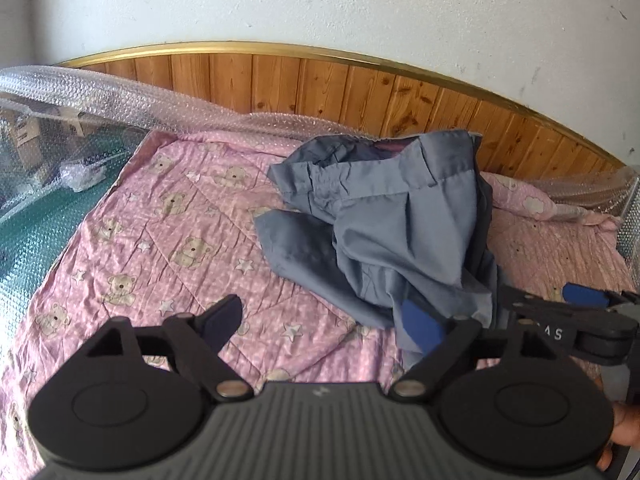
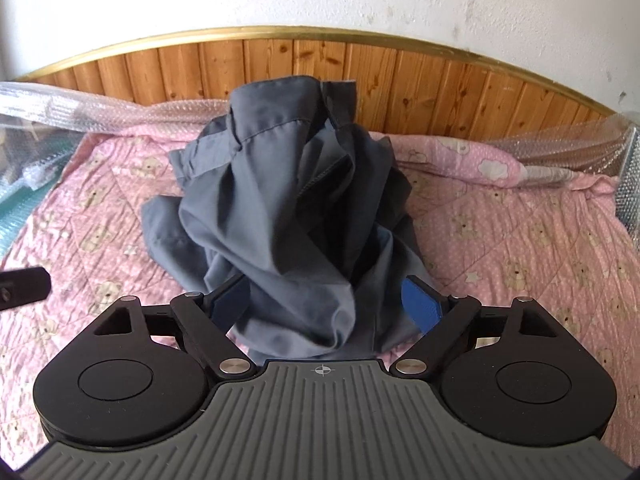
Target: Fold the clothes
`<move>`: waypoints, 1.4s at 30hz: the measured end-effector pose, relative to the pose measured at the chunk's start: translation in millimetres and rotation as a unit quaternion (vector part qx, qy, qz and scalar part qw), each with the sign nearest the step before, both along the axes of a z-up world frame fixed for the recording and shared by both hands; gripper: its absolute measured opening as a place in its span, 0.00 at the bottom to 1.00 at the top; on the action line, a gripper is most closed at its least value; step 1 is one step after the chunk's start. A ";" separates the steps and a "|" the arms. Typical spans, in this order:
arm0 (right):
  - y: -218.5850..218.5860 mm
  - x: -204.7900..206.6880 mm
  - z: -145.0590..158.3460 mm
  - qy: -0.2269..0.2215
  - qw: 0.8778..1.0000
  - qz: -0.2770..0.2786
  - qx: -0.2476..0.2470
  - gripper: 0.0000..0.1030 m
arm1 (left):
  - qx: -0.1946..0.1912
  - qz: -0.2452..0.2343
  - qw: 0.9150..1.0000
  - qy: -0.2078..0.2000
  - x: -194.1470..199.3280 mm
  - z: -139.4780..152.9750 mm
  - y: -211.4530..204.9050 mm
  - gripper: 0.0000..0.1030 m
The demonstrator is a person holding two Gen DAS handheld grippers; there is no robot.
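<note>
Nearest in the left wrist view, saw the left gripper (image 1: pixel 320 316) spread wide open above the pink teddy-bear quilt (image 1: pixel 160 240), with mostly bare quilt between its fingers. Found its blue right pad (image 1: pixel 420 326) just at the near hem of the crumpled grey-blue garment (image 1: pixel 392 216), gripping nothing. Noticed part of a person's finger (image 1: pixel 624 420) at the lower right edge, beside the gripper body.

Nearest in the right wrist view, saw the right gripper (image 2: pixel 320 296) likewise parted wide, open, straddling the near end of the same garment. Could make out cloth bunched between the two pads, flanked but not visibly pinched.

Further out, found the garment heaped in loose folds on the quilt around the middle of the bed, piled up toward the far side, with a hemmed edge uppermost and a flatter flap spread out to the left.

Beyond it, made out a pink pillow (image 2: pixel 480 160) at the right of the bed's head and bubble wrap (image 1: pixel 100 92) draped along the far and left edges, partly over a green surface (image 1: pixel 24 240).

Farthest, saw the wooden headboard (image 1: pixel 320 84) with its gold-coloured rim, against a white wall (image 1: pixel 320 0).
</note>
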State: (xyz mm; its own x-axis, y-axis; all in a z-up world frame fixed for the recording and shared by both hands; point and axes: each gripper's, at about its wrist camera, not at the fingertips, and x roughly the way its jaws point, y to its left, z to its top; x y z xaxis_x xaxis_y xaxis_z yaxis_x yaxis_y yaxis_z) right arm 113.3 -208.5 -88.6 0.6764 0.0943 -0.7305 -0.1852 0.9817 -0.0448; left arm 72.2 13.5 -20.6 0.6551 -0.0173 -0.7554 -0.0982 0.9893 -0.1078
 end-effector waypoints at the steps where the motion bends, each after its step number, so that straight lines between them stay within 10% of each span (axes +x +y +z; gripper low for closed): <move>1: -2.1 6.1 -3.5 0.005 1.000 0.001 0.003 0.83 | -0.004 0.003 1.000 0.005 8.0 -1.7 -0.1 0.90; 18: -55.7 129.4 -97.9 0.050 0.997 -0.001 0.059 0.91 | 0.057 -0.047 0.997 0.037 189.6 -71.0 -105.3 0.97; 19: -58.7 134.5 -105.9 0.058 0.996 -0.006 0.067 0.91 | 0.065 -0.054 0.996 0.042 198.8 -79.0 -111.7 0.94; 23: -71.9 144.3 -123.1 0.069 0.992 -0.021 0.099 0.91 | 0.030 -0.073 0.996 0.049 216.4 -80.2 -101.5 0.05; 29: -97.5 124.2 -117.3 0.040 0.980 -0.035 0.191 0.98 | -0.031 0.068 0.995 -0.062 166.8 -1.0 23.5 0.03; 33: -87.8 105.3 -119.3 0.052 0.981 -0.034 0.183 0.96 | -0.037 0.169 0.984 -0.041 124.8 -17.9 115.5 0.02; 35: -78.1 95.8 -125.6 0.072 0.982 -0.029 0.170 0.96 | -0.060 0.170 0.984 -0.007 111.0 -43.7 134.6 0.04; 39: -72.7 83.2 -139.4 0.091 0.986 -0.076 0.120 0.94 | -0.104 0.160 0.982 0.015 93.7 -84.8 140.5 0.61; 42: -79.5 86.7 -149.6 0.108 0.981 -0.104 0.124 0.93 | -0.150 0.166 0.974 0.031 95.3 -110.5 141.9 0.81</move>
